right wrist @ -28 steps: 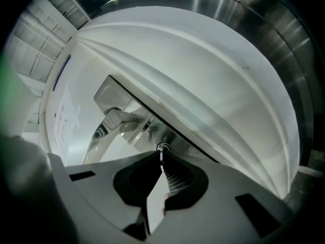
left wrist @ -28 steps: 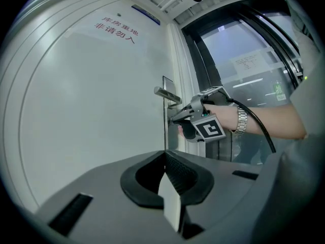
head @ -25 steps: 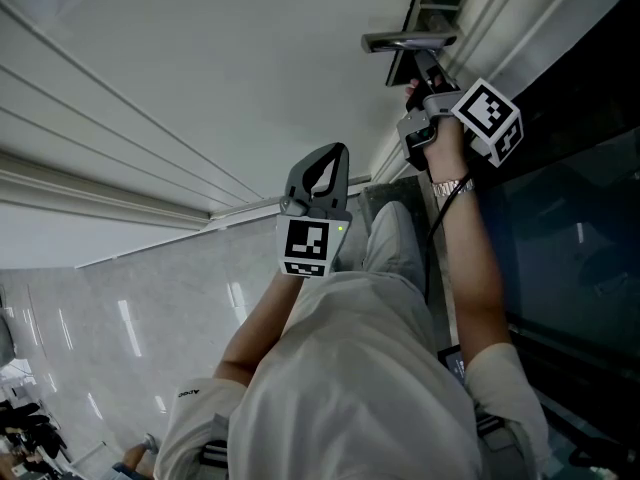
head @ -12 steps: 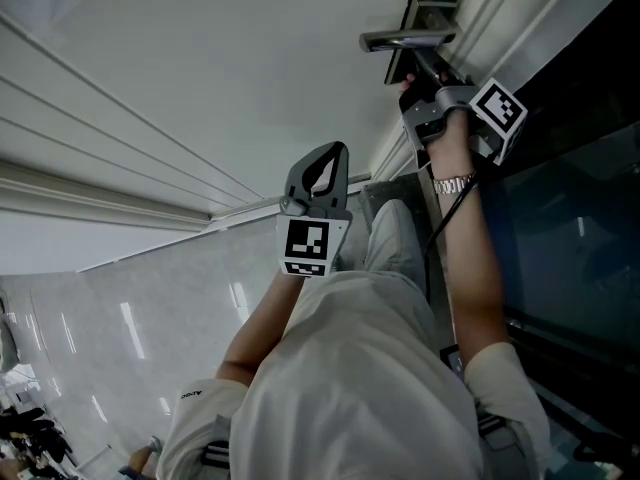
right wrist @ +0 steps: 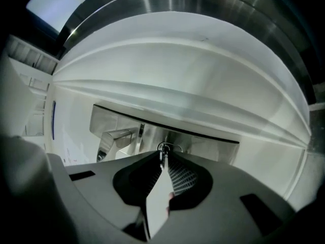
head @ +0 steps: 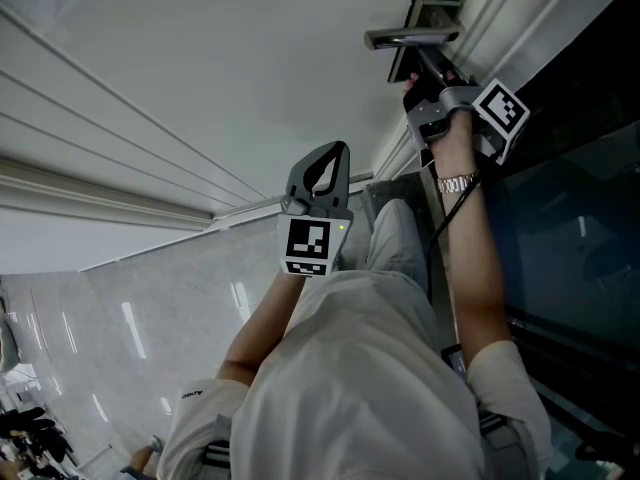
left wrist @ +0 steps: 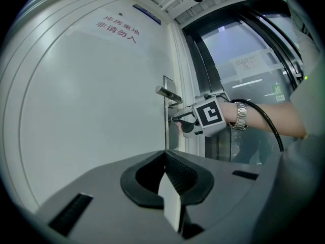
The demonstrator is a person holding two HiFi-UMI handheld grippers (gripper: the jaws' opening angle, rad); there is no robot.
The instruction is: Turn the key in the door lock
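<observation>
The key [right wrist: 163, 148] sits in the lock plate [right wrist: 208, 140], a strip of brushed metal along the edge of the white door [head: 200, 78]. Only its small round head and ring show, right at the tips of the right tool [right wrist: 162, 155]. That tool's jaws are closed together on the key, the head pinched between their ribbed pads, and the tool points level, straight at the plate. Just beside the key on the same plate, to the left in the right gripper view, the metal door handle [right wrist: 116, 135] sticks out. In the head view the handle [head: 410, 38] lies just beyond the right tool [head: 415, 73], and the key itself is hidden behind the tool's body there.

From the left gripper view the right tool [left wrist: 176, 121] meets the door edge just under the handle [left wrist: 168, 92], its marker cube [left wrist: 210, 114] facing the camera. Behind the cube come a metal wristwatch [left wrist: 241, 116] and a black cable [left wrist: 269, 128] that loops along the forearm.

The left tool [left wrist: 164, 154] is well apart from the lock, held level in front of the person's body, and its jaws are pressed together. In the head view it [head: 330, 158] stands over the door's lower panel. Red characters [left wrist: 118, 27] are printed high on the door. A dark glass panel [head: 580, 228] adjoins the door frame on the lock side.
</observation>
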